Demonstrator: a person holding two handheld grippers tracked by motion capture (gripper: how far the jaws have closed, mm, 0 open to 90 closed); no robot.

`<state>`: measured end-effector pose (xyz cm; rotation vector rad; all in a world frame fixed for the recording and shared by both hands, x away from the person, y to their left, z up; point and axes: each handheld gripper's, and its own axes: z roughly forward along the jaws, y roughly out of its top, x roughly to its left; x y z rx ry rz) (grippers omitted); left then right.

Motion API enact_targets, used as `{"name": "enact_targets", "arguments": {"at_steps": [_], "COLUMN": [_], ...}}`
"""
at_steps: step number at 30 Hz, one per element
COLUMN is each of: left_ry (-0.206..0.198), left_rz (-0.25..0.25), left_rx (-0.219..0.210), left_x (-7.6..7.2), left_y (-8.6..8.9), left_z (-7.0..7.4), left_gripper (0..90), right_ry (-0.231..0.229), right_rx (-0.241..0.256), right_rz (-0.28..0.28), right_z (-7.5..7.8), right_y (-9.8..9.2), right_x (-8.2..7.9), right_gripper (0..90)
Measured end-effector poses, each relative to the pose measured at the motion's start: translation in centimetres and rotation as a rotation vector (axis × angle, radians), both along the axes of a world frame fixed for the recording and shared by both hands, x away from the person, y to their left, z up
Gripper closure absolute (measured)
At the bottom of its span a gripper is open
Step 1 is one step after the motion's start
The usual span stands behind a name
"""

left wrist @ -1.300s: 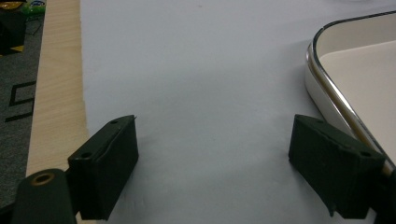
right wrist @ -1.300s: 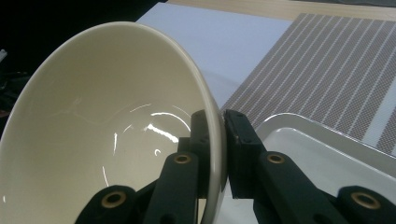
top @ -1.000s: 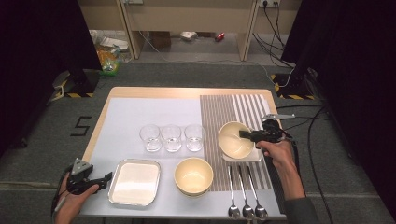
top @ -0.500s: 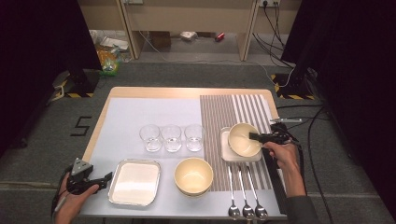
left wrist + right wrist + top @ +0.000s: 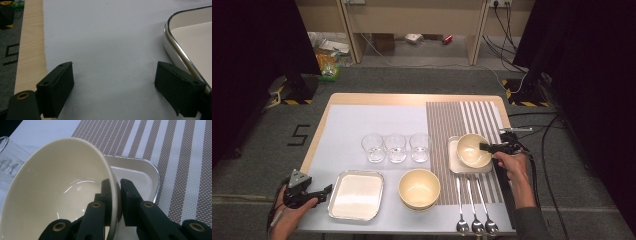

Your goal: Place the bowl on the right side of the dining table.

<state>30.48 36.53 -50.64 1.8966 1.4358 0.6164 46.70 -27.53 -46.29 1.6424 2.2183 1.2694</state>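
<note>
Since the earlier frames the cream ceramic bowl (image 5: 473,151) has travelled from the far part of the small white metal-rimmed tray (image 5: 453,161) toward the person, carried by the right gripper (image 5: 485,147), and now hangs tilted over the tray's middle.

Going left to right: at the table's 7 o'clock corner the left gripper (image 5: 326,189) rests on the pale blue mat (image 5: 377,120), its jaws spread wide and holding nothing, pointing toward 3 o'clock at the large white rectangular tray with a chrome rim (image 5: 357,195) just beside it. In the left gripper view that tray's rim (image 5: 172,43) runs close by one jaw.

Three clear drinking glasses (image 5: 395,147) stand in a row at the mat's centre, and a second cream ceramic bowl (image 5: 419,188) sits at 6 o'clock from them. On the brown-and-white striped placemat (image 5: 467,117) the right gripper's jaws are closed narrow on the first bowl's rim (image 5: 113,185), one jaw inside, one outside, gripping at the bowl's 3 o'clock edge. Three steel spoons (image 5: 474,210) lie side by side at 6 o'clock of the small tray.
</note>
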Motion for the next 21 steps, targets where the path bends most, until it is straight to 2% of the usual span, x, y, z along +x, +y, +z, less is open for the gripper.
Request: {"name": "enact_targets", "arguments": {"at_steps": [12,14,16,21], "left_ry": [-0.002,-0.013,0.001,0.000], "left_rz": [0.001,0.005,-0.001,0.000], "left_rx": [0.000,-0.003,0.001,0.000], "left_x": [0.01,0.04,0.00,0.00], "left_y": [-0.01,-0.03,0.00,0.00], "left_z": [-0.02,-0.11,0.01,-0.01], "left_gripper": [14.9,14.9,14.9,14.9], "right_ry": [0.000,0.003,-0.005,-0.001], "right_rx": [-0.035,-0.031,-0.033,-0.017], "right_rz": [-0.012,-0.011,-0.002,-0.014], "right_z": [-0.05,-0.02,-0.04,0.17], "right_y": [0.29,0.43,0.51,0.29], "right_x": [-0.05,-0.01,0.03,-0.08], "right_gripper": [81.5,80.5,80.5,79.2]}}
